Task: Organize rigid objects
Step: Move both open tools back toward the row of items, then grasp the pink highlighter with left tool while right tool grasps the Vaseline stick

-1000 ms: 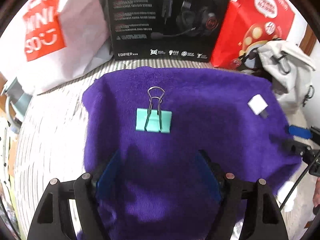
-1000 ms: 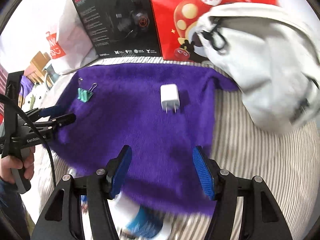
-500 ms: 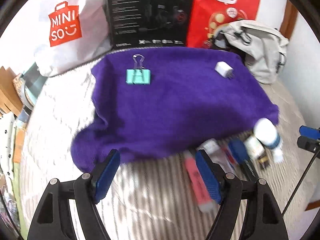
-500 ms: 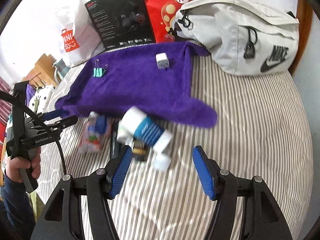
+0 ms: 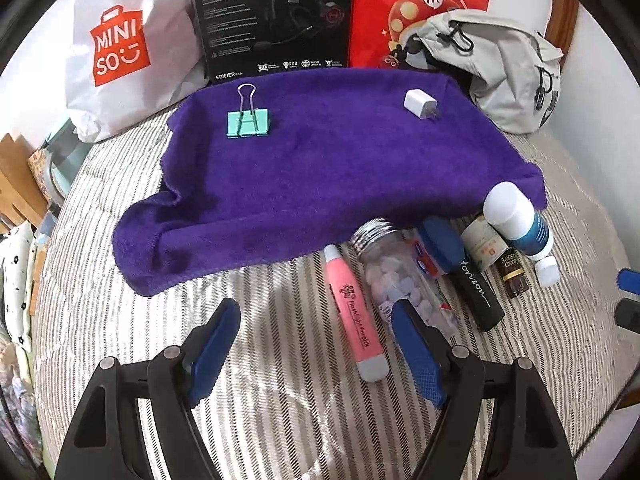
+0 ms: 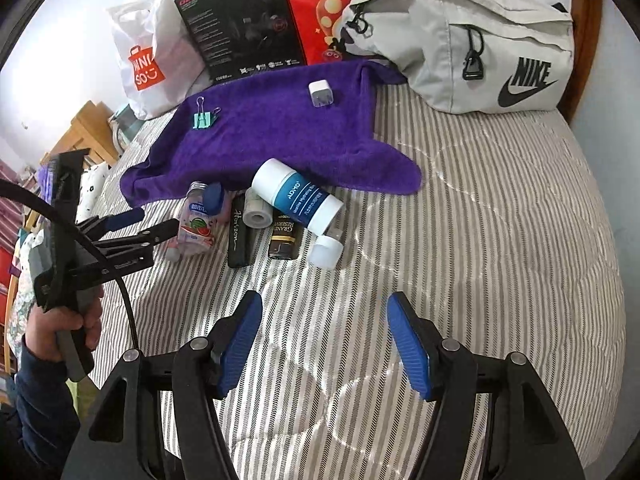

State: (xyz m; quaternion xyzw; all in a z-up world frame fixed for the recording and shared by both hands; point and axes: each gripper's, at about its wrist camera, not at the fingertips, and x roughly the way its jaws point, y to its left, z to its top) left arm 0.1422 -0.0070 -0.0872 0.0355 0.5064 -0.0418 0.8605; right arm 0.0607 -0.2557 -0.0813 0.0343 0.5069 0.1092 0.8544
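Note:
A purple towel (image 5: 312, 168) (image 6: 280, 136) lies on the striped bed with a teal binder clip (image 5: 248, 122) (image 6: 202, 119) and a white charger plug (image 5: 420, 103) (image 6: 321, 93) on it. Along its near edge lies a pile: a pink flashlight (image 5: 354, 312), a clear candy jar (image 5: 394, 272) (image 6: 196, 220), a black "Horizon" case (image 5: 476, 292) (image 6: 239, 236), a dark "Grand Reserve" bottle (image 6: 285, 236) and a white-and-blue bottle (image 5: 516, 220) (image 6: 298, 196). My left gripper (image 5: 316, 344) hovers open just short of the flashlight. My right gripper (image 6: 324, 340) is open over bare bedding, nearer than the pile.
A white Miniso bag (image 5: 120, 48), a black headset box (image 5: 272, 20), a red bag (image 5: 416, 4) and a grey Nike bag (image 6: 480, 44) line the far side. A loose white cap (image 6: 326, 251) lies beside the pile. A hand (image 6: 60, 328) holds the left gripper at the bed's left edge.
Both grippers have pulled back from over the towel toward the near side of the bed. The pile at the towel's near edge has come into view.

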